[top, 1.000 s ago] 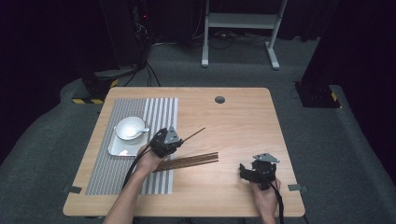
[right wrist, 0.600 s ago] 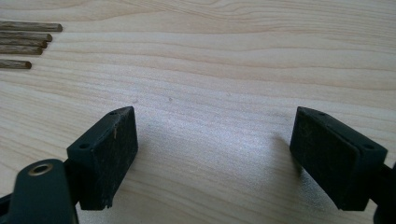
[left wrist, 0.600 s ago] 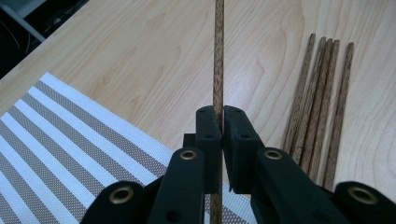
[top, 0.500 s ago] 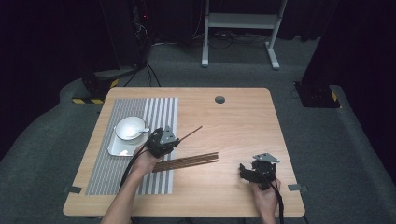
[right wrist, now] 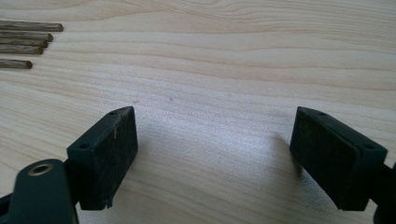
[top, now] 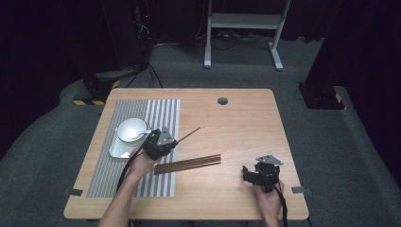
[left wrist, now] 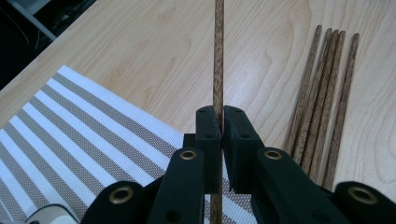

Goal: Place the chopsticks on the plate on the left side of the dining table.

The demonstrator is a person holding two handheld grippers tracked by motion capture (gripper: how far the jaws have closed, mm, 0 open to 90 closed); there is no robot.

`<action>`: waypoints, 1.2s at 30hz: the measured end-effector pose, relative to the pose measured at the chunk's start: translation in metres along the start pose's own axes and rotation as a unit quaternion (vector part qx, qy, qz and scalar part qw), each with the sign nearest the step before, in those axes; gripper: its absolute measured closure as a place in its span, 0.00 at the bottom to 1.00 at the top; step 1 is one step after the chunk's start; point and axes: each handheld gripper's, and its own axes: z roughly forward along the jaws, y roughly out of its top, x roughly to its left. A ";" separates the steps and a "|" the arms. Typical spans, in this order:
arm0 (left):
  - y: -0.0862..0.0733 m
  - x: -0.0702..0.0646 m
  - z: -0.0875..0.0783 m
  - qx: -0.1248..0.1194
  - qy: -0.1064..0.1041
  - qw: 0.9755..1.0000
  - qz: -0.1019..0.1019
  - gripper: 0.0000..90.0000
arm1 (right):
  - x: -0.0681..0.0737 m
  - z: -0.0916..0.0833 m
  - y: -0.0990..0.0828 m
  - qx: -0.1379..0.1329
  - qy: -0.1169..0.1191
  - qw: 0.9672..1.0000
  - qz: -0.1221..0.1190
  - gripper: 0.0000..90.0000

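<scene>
From above I see my left gripper point(top: 161, 143) over the inner edge of the striped placemat point(top: 158, 111), its jaws clamped on a single wooden chopstick point(top: 188, 135). The stick is slim, dark brown and straight, and it juts out from the jaws toward the middle of the table point(top: 246, 118), angled up and away. In the left gripper view the same chopstick point(left wrist: 218, 51) runs dead centre between the two black pads, its speckled grain plain to see, and it passes on down behind them.

Just beside it on the bare wood lie the other chopsticks point(top: 188, 164), a tight flat bundle of the same brown wood, one end overlapping the mat edge. In the left gripper view I count about five of them point(left wrist: 322, 93), side by side and nearly parallel.

On the mat's far side sits a white bowl point(top: 131, 129) with a spoon point(top: 142, 134) in it, on a white tray point(top: 117, 150).

My right gripper point(top: 261, 174) rests near the table's front right, jaws wide apart over bare wood, holding nothing. In its own view the bundle's tips point(right wrist: 28, 42) lie well off at the upper left
</scene>
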 end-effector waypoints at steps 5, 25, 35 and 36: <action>-0.003 0.002 -0.003 0.001 0.004 1.000 -0.002 0.94 | 0.000 0.000 0.000 0.000 0.000 1.000 0.000 0.16; -0.017 0.011 -0.017 0.014 0.025 1.000 -0.004 0.94 | 0.000 0.000 0.000 0.000 0.000 1.000 0.000 0.16; -0.023 0.016 -0.023 0.019 0.035 0.999 -0.008 0.94 | 0.000 0.000 0.000 0.000 0.000 1.000 0.000 0.16; -0.023 0.016 -0.023 0.019 0.035 0.999 -0.007 0.94 | 0.000 0.000 0.000 0.000 0.000 1.000 0.000 0.16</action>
